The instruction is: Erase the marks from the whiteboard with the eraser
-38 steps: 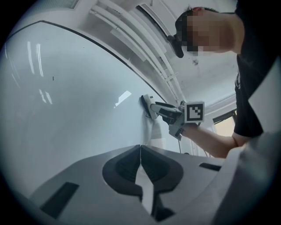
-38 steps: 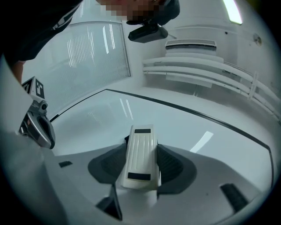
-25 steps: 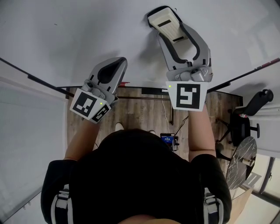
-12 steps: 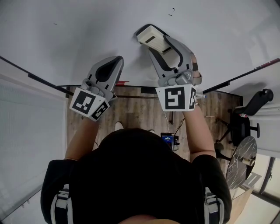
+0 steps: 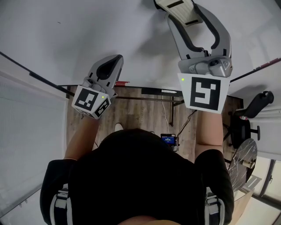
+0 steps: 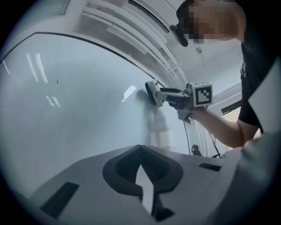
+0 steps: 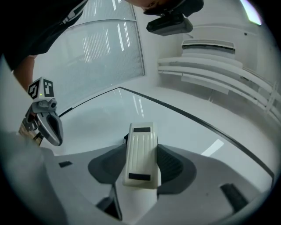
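The whiteboard (image 5: 88, 35) fills the upper part of the head view. My right gripper (image 5: 182, 13) is shut on a cream eraser (image 5: 174, 4), which presses against the board at the top edge of that view. In the right gripper view the eraser (image 7: 140, 151) sits lengthwise between the jaws, its far end on the board. My left gripper (image 5: 114, 61) is shut and empty, its tip close to the board lower left of the eraser. A tiny dark mark (image 5: 59, 22) shows on the board's left part, and this mark (image 6: 57, 81) appears again in the left gripper view.
The board's lower frame (image 5: 145, 91) runs under both grippers, with something small and red (image 5: 123, 82) on it. Below are a wooden floor, an office chair (image 5: 248, 116) and a round table (image 5: 243, 158) at right. A frosted glass wall (image 5: 26, 132) stands at left.
The right gripper swept the eraser down and left across the board, then back up and right to the top of the view. The left gripper has barely moved.
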`<state>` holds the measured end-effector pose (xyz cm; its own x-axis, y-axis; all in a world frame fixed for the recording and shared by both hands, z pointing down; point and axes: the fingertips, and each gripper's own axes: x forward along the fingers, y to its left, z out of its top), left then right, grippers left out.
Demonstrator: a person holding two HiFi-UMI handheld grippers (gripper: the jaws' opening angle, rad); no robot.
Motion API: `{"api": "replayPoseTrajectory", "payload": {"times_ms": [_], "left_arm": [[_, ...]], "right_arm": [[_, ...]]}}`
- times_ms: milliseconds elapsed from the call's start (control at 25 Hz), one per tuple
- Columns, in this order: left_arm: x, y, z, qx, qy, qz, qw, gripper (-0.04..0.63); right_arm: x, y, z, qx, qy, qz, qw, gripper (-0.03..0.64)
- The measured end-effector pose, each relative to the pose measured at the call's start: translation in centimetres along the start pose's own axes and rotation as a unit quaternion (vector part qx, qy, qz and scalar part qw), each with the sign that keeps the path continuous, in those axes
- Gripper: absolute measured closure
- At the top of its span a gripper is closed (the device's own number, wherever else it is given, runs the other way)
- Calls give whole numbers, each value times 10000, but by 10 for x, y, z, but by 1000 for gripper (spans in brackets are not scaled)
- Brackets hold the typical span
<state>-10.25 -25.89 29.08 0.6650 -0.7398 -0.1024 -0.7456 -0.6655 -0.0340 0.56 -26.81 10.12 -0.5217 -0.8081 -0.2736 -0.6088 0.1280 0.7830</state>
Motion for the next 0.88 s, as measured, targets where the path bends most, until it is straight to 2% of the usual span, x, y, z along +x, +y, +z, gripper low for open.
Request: {"api": "replayPoseTrajectory", "payload": {"times_ms": [240, 360, 640, 800, 880], "left_arm": [[-5, -3, -8, -21, 128, 26, 9999, 589], [-7, -2, -2, -11, 117, 34, 9999, 589], [-11, -2, -9, -52, 143, 66, 9999, 589], [-10, -5, -10, -58, 153, 61, 9998, 589], [-9, -4, -11, -77, 170, 62, 9998, 589]], "right_arm": [[11, -7, -10, -484, 339, -130, 9982, 399], [10, 0, -12, -427, 356, -70, 9984, 399], [4, 75, -44, -579, 623, 667, 9941, 399], [-5, 126, -71, -568, 1028, 1394, 9833, 397], [-8, 143, -81, -590, 1116, 1599, 9790, 397]]}}
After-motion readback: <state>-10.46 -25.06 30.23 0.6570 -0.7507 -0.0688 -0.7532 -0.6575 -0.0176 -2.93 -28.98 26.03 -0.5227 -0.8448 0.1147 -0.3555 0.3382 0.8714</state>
